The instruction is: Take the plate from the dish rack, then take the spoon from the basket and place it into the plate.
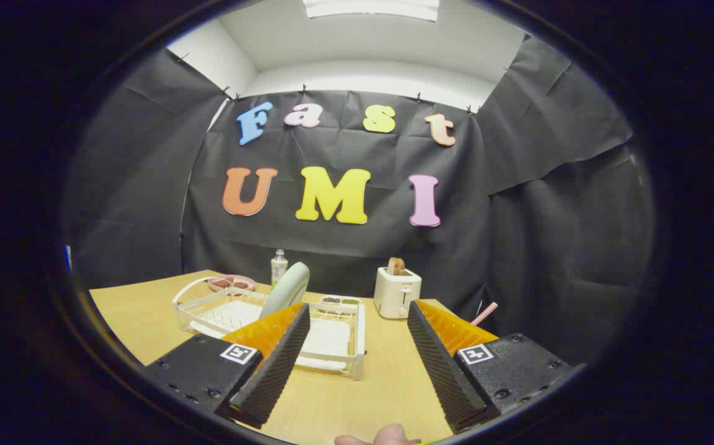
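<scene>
A pale green plate (286, 289) stands on edge in a white wire dish rack (332, 339) on the wooden table, just beyond my left fingertip. At the rack's far right corner sits a small basket (340, 301) with dark contents; I cannot make out a spoon in it. My gripper (357, 312) is open, held above the table's near side, with bare table and the rack's right end between its fingers. Nothing is held.
A white toaster (397, 292) with bread in it stands beyond the right finger. A pink dish (232, 283) and a small bottle (279, 266) are behind the rack. A pink striped stick (484, 313) pokes out at the table's right edge. A fingertip (387, 436) shows at the near edge.
</scene>
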Tool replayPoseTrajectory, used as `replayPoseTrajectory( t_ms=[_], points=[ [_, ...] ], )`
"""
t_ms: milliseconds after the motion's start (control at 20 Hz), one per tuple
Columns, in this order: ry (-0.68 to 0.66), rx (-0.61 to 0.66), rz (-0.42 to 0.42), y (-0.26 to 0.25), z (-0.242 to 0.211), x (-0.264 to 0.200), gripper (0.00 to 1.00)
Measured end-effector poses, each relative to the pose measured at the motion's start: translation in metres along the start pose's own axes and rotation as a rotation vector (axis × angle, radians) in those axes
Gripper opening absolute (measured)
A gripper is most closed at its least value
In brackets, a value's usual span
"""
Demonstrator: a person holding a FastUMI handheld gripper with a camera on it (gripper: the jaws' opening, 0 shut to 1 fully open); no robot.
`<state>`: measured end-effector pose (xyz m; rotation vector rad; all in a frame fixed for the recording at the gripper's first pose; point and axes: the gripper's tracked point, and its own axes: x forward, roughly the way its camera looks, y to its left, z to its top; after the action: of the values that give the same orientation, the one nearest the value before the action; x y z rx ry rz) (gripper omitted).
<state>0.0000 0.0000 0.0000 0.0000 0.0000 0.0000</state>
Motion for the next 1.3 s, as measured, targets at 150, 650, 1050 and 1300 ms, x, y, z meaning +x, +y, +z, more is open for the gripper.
replayPoseTrajectory(
  t_ms=[150,650,1050,1300],
  points=[
    [0.007,0.008,-0.016,0.002,-0.001,0.000,1.00],
    [0.046,0.077,-0.057,-0.018,-0.006,0.004,1.00],
    [0.011,0.045,-0.076,-0.017,0.015,-0.001,1.00],
    [0.018,0.035,-0.091,-0.022,0.034,0.004,1.00]
  ],
)
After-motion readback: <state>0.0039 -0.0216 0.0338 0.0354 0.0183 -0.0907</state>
